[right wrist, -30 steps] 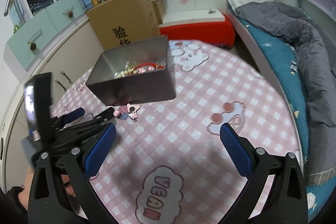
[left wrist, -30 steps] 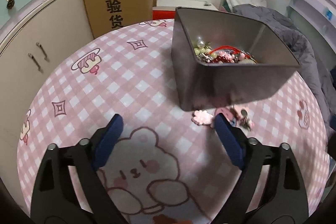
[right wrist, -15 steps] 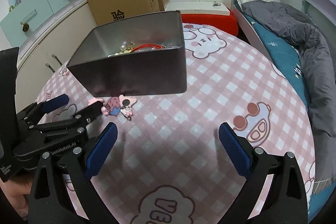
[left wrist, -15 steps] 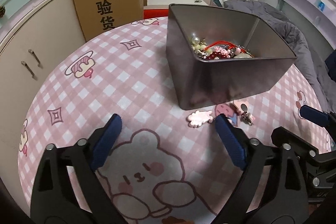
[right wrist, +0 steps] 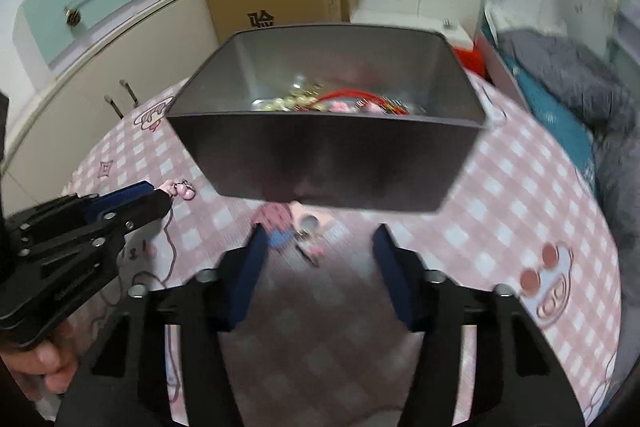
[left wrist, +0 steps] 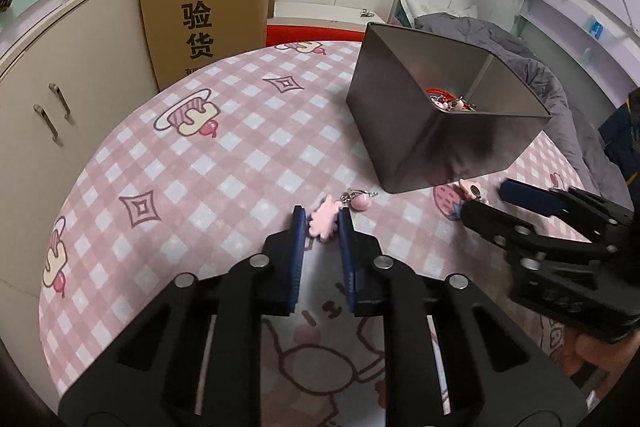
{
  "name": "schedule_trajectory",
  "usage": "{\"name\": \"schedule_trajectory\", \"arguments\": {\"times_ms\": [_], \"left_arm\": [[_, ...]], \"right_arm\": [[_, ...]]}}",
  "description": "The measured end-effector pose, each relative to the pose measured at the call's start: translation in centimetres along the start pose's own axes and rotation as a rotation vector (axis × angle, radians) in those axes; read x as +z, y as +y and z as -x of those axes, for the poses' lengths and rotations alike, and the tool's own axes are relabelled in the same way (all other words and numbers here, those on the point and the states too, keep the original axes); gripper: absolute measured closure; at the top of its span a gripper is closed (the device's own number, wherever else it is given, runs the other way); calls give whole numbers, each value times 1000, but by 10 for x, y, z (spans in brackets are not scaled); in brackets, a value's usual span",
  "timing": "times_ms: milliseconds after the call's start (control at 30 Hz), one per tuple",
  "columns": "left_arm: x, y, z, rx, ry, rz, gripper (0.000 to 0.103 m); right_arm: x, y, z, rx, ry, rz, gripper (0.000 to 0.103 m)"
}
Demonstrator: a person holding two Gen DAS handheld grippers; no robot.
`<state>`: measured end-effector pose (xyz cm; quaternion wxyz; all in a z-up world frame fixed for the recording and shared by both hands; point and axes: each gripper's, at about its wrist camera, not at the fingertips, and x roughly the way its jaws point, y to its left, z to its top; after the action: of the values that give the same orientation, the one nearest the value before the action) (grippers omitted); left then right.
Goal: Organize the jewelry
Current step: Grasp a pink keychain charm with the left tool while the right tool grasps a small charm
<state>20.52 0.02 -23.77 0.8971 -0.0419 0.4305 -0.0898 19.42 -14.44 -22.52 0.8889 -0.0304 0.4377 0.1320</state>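
Two grippers work over the pink checked table [left wrist: 224,163]. Left gripper [left wrist: 322,223] has its pads nearly closed w/ a pink charm [left wrist: 325,220] between them; contact unclear, can't tell if it's gripped. Right gripper [right wrist: 320,239] is spread wide, nothing held, over blurred trinkets [right wrist: 294,227] just beside the tin [right wrist: 332,163] near the far edge; more jewelry [right wrist: 340,103] lies inside.

Your right wrist view is smeared: the small pink trinkets [right wrist: 298,227] just in front of the dark grey metal box [right wrist: 332,163] blur together, and you cannot tell which piece is which. The box's near wall hides most of the beads and red cord [left wrist: 448,99] inside. From the left wrist view, the box's corner covers part of a pink charm [left wrist: 470,187].
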Motion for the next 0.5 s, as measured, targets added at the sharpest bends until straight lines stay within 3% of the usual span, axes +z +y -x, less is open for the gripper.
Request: {"name": "schedule_trajectory", "arguments": {"times_ms": [100,400,500], "left_arm": [[-3,1,2,-11,-3,4,86],[-5,5,5,-52,1,1,90],[-5,3,3,-33,1,-16,90]], "right_arm": [[-5,3,3,5,-10,4,90],[-16,-13,35,91,-39,-84,92],[-14,-12,43,96,-43,-73,92]]}}
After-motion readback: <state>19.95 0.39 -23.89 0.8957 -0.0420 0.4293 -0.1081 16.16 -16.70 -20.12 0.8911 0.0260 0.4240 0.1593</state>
